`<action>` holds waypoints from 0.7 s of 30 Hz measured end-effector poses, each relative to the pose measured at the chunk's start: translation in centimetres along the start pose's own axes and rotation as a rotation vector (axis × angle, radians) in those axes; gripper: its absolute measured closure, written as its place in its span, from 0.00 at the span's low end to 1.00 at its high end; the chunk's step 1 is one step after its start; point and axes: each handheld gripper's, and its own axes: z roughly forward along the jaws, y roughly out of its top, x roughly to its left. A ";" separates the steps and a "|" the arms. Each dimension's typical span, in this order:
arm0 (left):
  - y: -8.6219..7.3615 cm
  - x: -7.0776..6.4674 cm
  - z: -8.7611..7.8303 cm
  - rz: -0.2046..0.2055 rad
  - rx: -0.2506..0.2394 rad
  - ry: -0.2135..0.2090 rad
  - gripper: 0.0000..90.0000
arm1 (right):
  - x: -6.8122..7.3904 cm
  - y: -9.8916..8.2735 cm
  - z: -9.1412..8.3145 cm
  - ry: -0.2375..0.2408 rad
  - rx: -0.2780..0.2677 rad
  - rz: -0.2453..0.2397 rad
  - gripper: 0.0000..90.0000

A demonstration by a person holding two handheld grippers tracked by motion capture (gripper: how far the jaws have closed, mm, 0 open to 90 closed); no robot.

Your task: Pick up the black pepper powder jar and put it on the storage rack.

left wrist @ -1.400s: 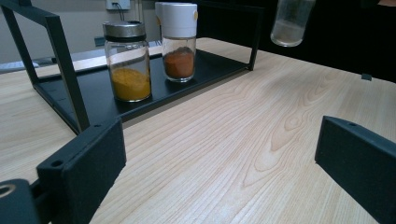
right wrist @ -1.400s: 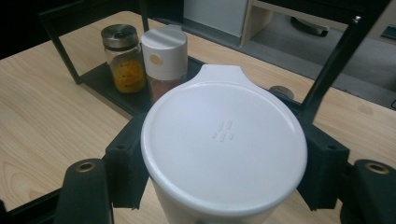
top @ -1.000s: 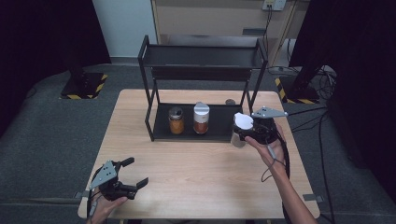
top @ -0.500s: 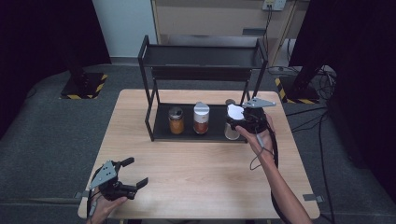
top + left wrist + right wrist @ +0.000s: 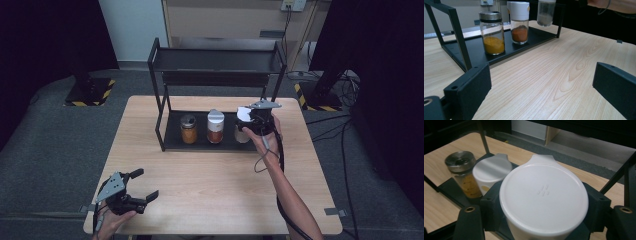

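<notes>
While the right gripper (image 5: 544, 220) clamps a white-lidded jar (image 5: 544, 197) — no label readable — left gripper (image 5: 131, 192) fingers gape.

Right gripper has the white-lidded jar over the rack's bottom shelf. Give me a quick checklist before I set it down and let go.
1. Right gripper jaws clamp the held jar on both sides: ok.
2. Free shelf space right of the red-spice jar: ok.
3. Held jar's base touching the shelf: cannot tell.
4. Clearance to the red-spice jar: ok, gap visible.
5. Yellow-spice jar upright and undisturbed: ok.
6. Left gripper open, far from the rack: ok.
</notes>
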 end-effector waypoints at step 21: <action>0.0 0.1 0.1 0.001 0.003 -0.003 0.01 | -0.3 -2.0 3.7 -0.039 0.035 0.027 0.34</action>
